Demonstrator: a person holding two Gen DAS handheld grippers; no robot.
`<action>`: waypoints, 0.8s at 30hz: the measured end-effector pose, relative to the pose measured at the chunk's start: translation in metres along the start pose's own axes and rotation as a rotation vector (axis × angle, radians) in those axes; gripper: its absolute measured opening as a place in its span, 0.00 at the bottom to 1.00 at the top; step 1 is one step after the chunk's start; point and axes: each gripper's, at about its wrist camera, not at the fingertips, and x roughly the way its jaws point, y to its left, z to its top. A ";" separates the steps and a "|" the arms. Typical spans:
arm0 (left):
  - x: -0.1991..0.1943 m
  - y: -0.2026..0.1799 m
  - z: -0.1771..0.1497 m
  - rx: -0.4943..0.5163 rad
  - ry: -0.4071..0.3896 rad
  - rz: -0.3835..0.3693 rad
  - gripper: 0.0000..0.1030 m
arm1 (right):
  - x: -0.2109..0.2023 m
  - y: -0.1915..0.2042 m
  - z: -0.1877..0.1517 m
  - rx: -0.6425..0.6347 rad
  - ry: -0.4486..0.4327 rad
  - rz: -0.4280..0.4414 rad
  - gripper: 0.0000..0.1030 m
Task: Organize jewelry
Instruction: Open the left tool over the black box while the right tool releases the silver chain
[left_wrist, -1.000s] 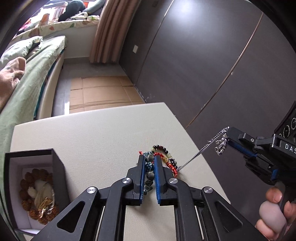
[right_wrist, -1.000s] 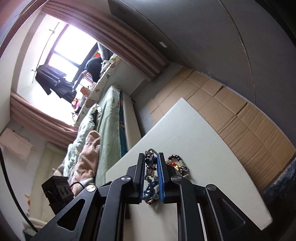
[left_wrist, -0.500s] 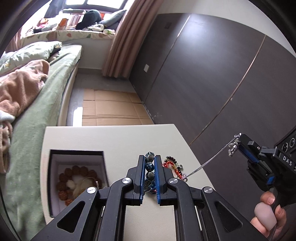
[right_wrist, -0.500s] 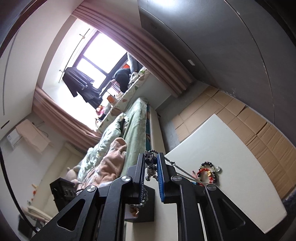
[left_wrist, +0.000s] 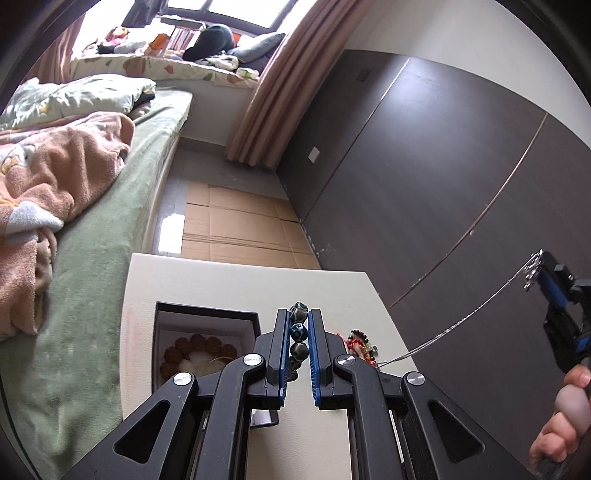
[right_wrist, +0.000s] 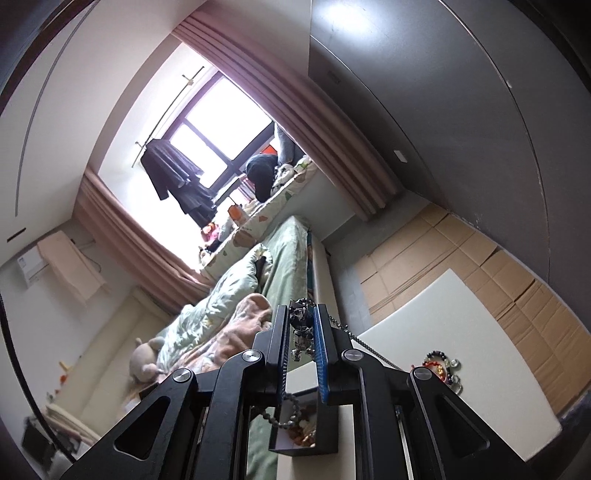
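My left gripper (left_wrist: 298, 319) is shut on a dark beaded bracelet (left_wrist: 298, 332) and holds it above the white table (left_wrist: 207, 284), near the open black jewelry box (left_wrist: 207, 317). The box holds brown beads (left_wrist: 192, 345). My right gripper (right_wrist: 302, 319) is shut on the silver charm end (right_wrist: 301, 332) of a silver chain necklace; it also shows in the left wrist view (left_wrist: 532, 273). The chain (left_wrist: 454, 325) runs taut down to a pile of red and dark bracelets (left_wrist: 360, 343) on the table. That pile also shows in the right wrist view (right_wrist: 441, 367).
A bed with green sheet (left_wrist: 110, 229) and pink blanket (left_wrist: 62, 162) lies left of the table. Cardboard (left_wrist: 236, 221) covers the floor beyond. A dark wardrobe wall (left_wrist: 424, 166) stands to the right. The table's right edge (left_wrist: 384, 306) is near the bracelet pile.
Both grippers have risen from the table. The left lifted the dark beaded bracelet toward the box. The right pulled the chain up and away, drawing it taut.
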 end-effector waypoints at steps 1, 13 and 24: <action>-0.001 0.003 0.001 -0.011 -0.002 0.009 0.09 | 0.000 0.005 0.003 -0.005 -0.004 0.002 0.14; -0.021 0.037 0.012 -0.142 -0.027 -0.030 0.74 | -0.002 0.098 0.035 -0.137 -0.036 0.056 0.14; -0.049 0.070 0.016 -0.206 -0.064 -0.010 0.74 | 0.023 0.158 0.025 -0.222 0.011 0.125 0.14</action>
